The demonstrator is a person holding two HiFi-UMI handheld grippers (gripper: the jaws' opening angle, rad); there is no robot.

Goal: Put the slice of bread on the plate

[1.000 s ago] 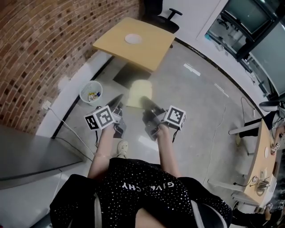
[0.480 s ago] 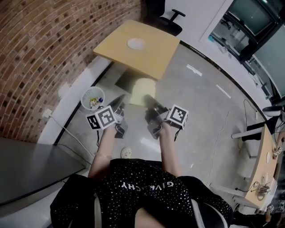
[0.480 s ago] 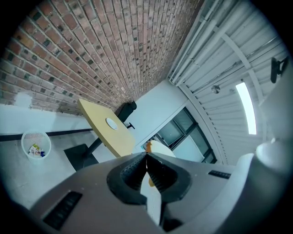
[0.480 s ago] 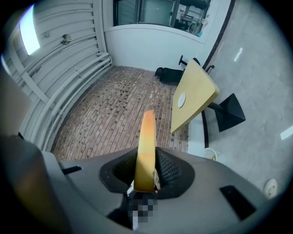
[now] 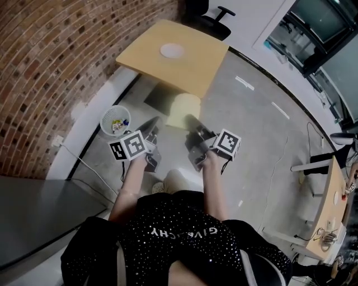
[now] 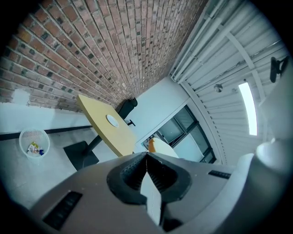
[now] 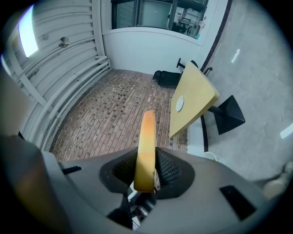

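Note:
A pale yellow slice of bread (image 5: 184, 108) is pinched upright in my right gripper (image 5: 191, 119), above the concrete floor and short of the table. The right gripper view has the slice (image 7: 146, 146) edge-on between the jaws. The white plate (image 5: 172, 51) lies near the middle of the tan square table (image 5: 196, 67), ahead of both grippers, and also shows in the left gripper view (image 6: 112, 120) and the right gripper view (image 7: 180, 103). My left gripper (image 5: 152, 124) is beside the right one, shut with nothing in it; its jaws (image 6: 146, 157) meet at the tips.
A brick wall (image 5: 56, 67) runs along the left. A white mesh waste basket (image 5: 114, 119) stands at its foot, left of the grippers. A black chair (image 5: 210, 14) sits behind the table, whose dark base plate (image 5: 159, 96) rests on the floor.
Both grippers and the bread have moved forward toward the table, which now sits a little nearer in the head view. The grip on the slice is unchanged.

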